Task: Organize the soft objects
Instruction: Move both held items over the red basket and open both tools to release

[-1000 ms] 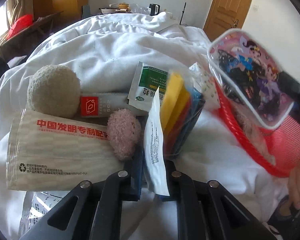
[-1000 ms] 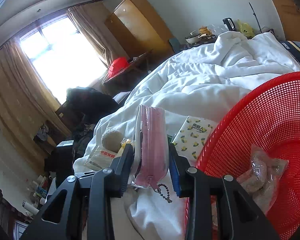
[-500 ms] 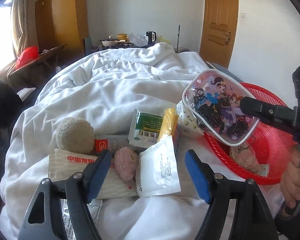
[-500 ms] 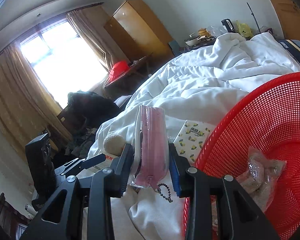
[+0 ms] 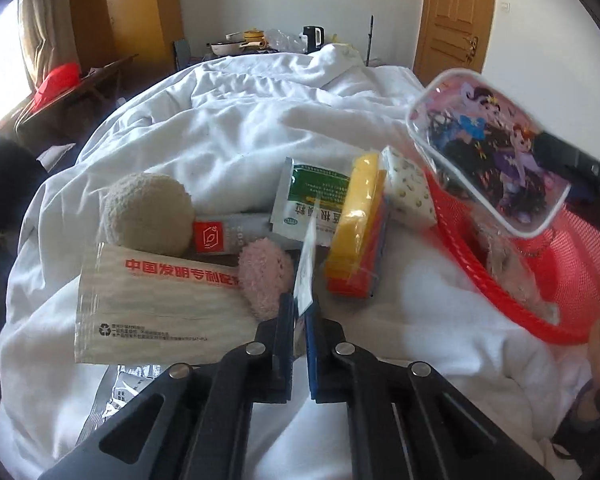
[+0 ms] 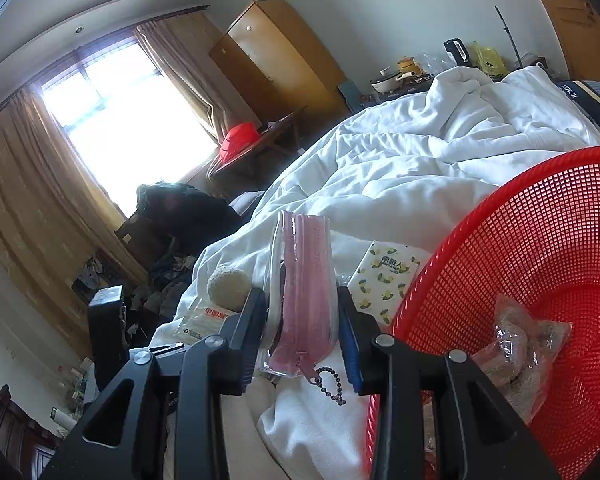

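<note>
1. Beige plush ball (image 5: pixel 148 213) lay on the white bed (image 5: pixel 240 128), touching a paper packet (image 5: pixel 156 304).
2. Left tool (image 5: pixel 300 312) was clamped edge-on upon a white sachet (image 5: pixel 306 268), beside a pink pompom (image 5: pixel 265 276).
3. Right tool (image 6: pixel 302 316) gripped a cartoon zipper pouch (image 5: pixel 488 156) above the red basket's (image 6: pixel 540 240) rim.

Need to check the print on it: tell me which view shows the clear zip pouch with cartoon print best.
Left wrist view: the clear zip pouch with cartoon print faces it broadside above the red mesh basket. The right wrist view shows only its pink zipper edge, clamped.
</note>
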`<state>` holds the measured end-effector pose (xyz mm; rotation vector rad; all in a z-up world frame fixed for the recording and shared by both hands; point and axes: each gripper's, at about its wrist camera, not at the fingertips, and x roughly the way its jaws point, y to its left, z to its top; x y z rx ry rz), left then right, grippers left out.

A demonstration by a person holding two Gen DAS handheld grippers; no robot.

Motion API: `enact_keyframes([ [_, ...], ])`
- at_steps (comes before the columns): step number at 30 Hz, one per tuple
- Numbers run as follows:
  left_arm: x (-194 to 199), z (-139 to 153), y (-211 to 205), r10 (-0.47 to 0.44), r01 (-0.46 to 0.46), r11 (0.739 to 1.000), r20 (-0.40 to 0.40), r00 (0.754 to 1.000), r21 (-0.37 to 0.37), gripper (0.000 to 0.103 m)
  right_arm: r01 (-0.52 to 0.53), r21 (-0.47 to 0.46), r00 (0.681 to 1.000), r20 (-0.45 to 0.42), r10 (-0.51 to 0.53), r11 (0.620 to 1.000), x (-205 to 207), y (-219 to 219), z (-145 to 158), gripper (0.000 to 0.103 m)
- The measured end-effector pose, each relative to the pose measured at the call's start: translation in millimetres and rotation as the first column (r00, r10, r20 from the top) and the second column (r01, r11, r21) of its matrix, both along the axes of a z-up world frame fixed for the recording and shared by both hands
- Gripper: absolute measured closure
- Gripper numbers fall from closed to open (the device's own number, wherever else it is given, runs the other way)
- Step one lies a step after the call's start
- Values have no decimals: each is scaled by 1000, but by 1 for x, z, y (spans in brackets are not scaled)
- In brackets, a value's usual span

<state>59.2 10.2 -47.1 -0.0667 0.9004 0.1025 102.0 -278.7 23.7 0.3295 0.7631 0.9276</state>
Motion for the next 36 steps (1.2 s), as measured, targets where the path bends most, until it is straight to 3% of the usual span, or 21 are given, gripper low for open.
enact_keyframes([
  [6,-25,32,21,63,-39,987,153,986,-155,101,-5,7,1000,8,5,1000,-2,-10,8,69],
  [9,-34,52,16,40,14,969,212,976,-245,101,4,-3,999,33,-4,1000,-5,-27,17,69],
  [13,-34,70,-18,-33,105,951,242,970,-291,101,35,-11,998,62,-34,999,-10,-68,25,69],
  [18,-21,77,-76,-105,166,949,226,968,-267,101,137,-91,986,111,-126,986,-15,-125,14,69],
  [22,5,66,-119,-157,197,944,164,974,-264,101,208,-176,978,72,-198,962,2,-152,-11,69],
  [25,29,48,-148,-186,206,945,101,977,-254,101,220,-209,976,45,-215,953,14,-156,-20,69],
  [27,41,36,-161,-192,203,951,71,979,-233,101,239,-260,971,72,-228,936,12,-151,-20,70],
  [29,47,27,-170,-193,201,961,61,979,-191,101,268,-333,963,119,-241,904,7,-144,-19,70],
  [36,52,11,-175,-181,187,977,57,982,-104,100,223,-502,975,137,-177,836,4,-121,-36,70],
])
